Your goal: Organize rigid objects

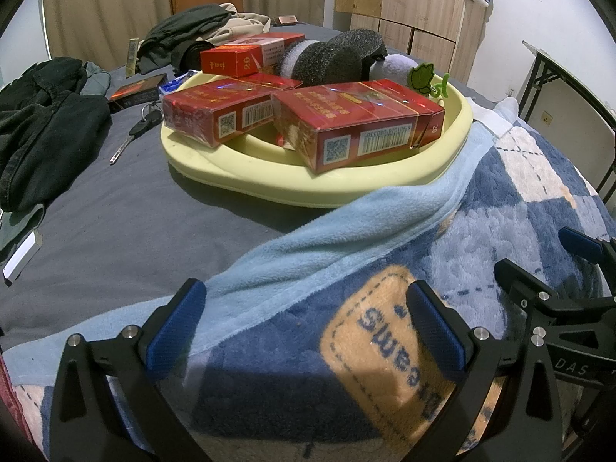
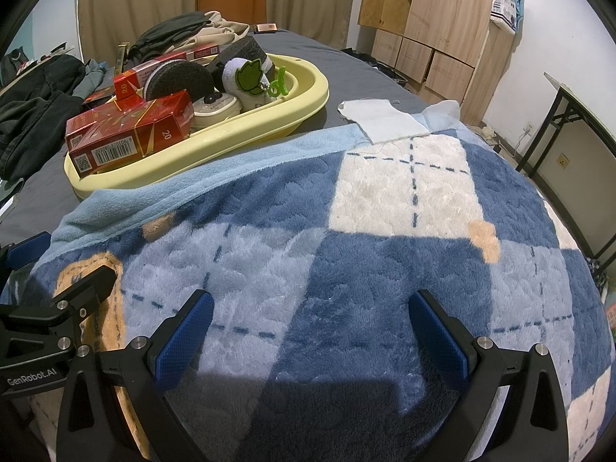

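Cool, bright indoor light falls from behind the cameras, casting hard dark shadows across the fleecy blue-checked blanket [image 2: 385, 208]. Focus is sharp throughout; fisheye bending curves the room, corners vignetted black. Cellophane on the red cardboard boxes [image 1: 358, 123] glints.

- A bed with a grey sheet [image 1: 115, 208] carries everything.
- A yellow basin [image 1: 308, 186] sits mid-bed.
- A checked blue blanket [image 2: 385, 211] lies at 5 o'clock, touching the basin.
- Dark clothes [image 1: 42, 123] lie at 9 o'clock.
- A key [image 1: 133, 134] lies between the clothes and basin.
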